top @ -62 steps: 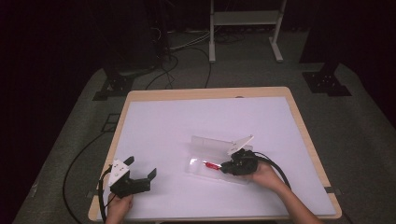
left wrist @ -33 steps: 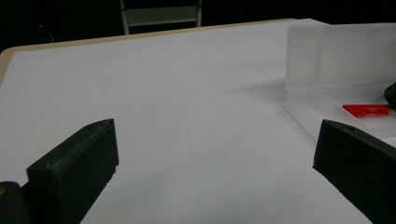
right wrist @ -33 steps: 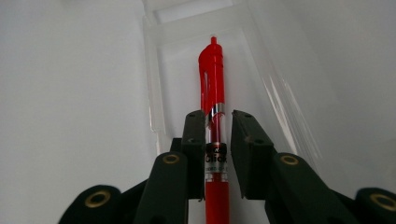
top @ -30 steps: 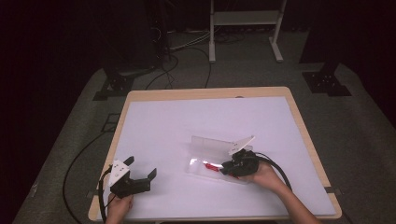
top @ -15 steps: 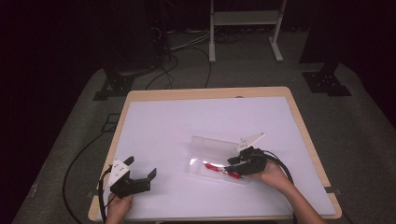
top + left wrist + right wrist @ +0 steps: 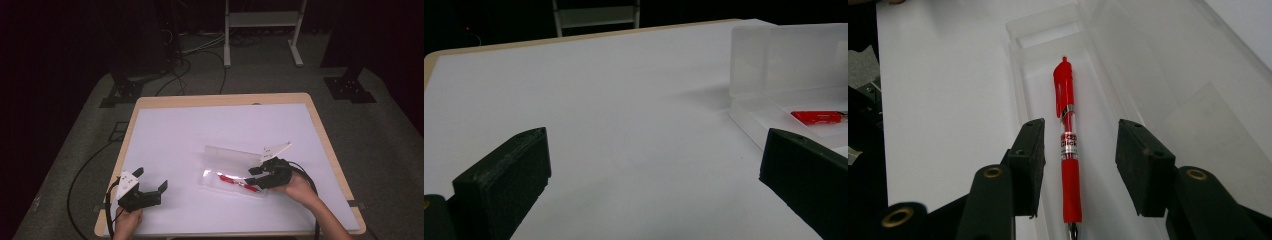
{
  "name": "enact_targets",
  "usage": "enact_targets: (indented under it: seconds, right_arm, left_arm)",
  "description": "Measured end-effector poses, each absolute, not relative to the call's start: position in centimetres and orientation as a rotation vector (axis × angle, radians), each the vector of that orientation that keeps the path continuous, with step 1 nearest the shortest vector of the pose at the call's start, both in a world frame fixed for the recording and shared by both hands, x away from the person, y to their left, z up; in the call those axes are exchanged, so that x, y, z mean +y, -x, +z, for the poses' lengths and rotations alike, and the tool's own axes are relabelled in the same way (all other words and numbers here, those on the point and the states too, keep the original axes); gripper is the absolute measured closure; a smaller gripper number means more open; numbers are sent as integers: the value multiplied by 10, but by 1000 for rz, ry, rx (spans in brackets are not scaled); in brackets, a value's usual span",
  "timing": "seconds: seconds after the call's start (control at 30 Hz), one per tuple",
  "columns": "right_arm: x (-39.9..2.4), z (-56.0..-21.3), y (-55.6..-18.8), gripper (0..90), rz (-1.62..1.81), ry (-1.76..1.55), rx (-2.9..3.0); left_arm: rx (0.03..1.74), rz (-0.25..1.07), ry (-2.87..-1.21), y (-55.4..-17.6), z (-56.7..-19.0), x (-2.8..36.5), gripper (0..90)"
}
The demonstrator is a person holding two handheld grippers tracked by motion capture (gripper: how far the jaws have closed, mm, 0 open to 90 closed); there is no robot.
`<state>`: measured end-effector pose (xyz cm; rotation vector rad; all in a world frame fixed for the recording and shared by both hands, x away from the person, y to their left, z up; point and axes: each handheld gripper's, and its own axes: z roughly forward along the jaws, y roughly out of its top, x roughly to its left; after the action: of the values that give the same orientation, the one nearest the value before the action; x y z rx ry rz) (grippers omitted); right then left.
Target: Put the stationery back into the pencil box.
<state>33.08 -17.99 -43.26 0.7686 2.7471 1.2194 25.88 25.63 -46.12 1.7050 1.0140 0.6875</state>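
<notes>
A red pen (image 6: 1068,145) lies lengthwise in the tray of a clear plastic case (image 6: 220,176) with its lid (image 6: 231,154) standing open. My right gripper (image 6: 1079,150) is open just above the tray, one jaw on each side of the pen's barrel, not clamping it. In the high view that right gripper (image 6: 255,177) sits at the case's right end over the red pen (image 6: 237,181). My left gripper (image 6: 151,186) rests open on the white table near the front left corner, nothing between its jaws. From the left gripper view the case (image 6: 784,75) and the pen (image 6: 819,117) lie off to the right.
The white tabletop (image 6: 200,135) has a wooden rim (image 6: 220,100). Cables (image 6: 82,175) trail off the left edge to the floor. A white metal stand (image 6: 260,30) and dark equipment bases (image 6: 350,85) stand on the carpet beyond the table.
My right gripper has drawn back to the right along the case and opened around the pen, which lies in the tray. The left gripper has stayed still.
</notes>
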Motion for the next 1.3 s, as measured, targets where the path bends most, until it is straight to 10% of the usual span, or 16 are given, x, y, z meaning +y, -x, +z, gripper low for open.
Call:
enact_targets:
  seconds: [1.3]
  right_arm:
    - [-271, -440, -289, 458, 1233, -1002, 2584]
  left_arm:
    - [1016, 688, -1709, -259, -461, 256, 0]
